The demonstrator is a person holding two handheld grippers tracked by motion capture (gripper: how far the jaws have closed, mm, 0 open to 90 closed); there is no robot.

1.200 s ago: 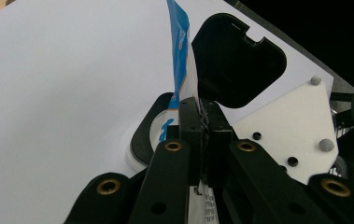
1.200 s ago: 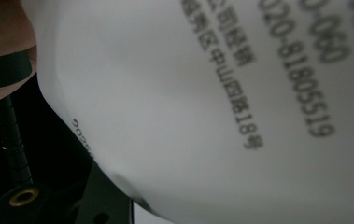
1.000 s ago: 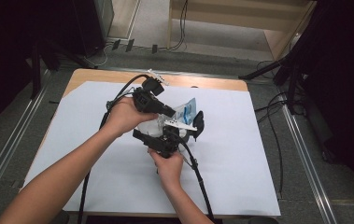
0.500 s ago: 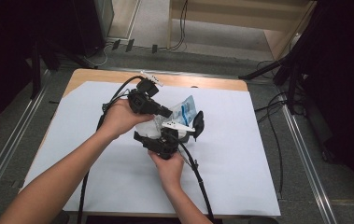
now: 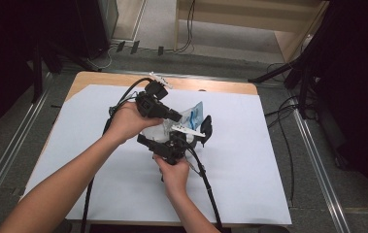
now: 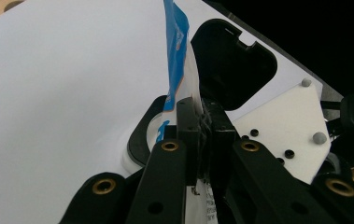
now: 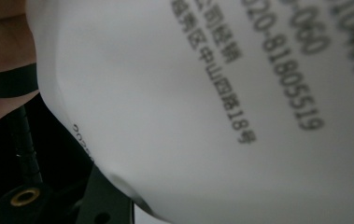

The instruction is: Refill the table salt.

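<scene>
Left gripper (image 6: 201,122): clenched on the top edge of the pouch (image 5: 189,118).
Right gripper (image 5: 184,136): holds the pouch's white body.
Pouch: raised between both grippers over the white sheet (image 5: 249,160), mid-table.
Handling: looks light, soft and crinkly, likely slippery; best pinched at its flat sealed edges.
Change: nothing has visibly moved.

A white sheet (image 5: 249,165) covers most of the wooden surface (image 5: 89,80), leaving its far edge bare. Beyond that edge, cables (image 5: 189,29) trail across the grey floor (image 5: 210,63) beside a light wooden cabinet (image 5: 249,19).
</scene>
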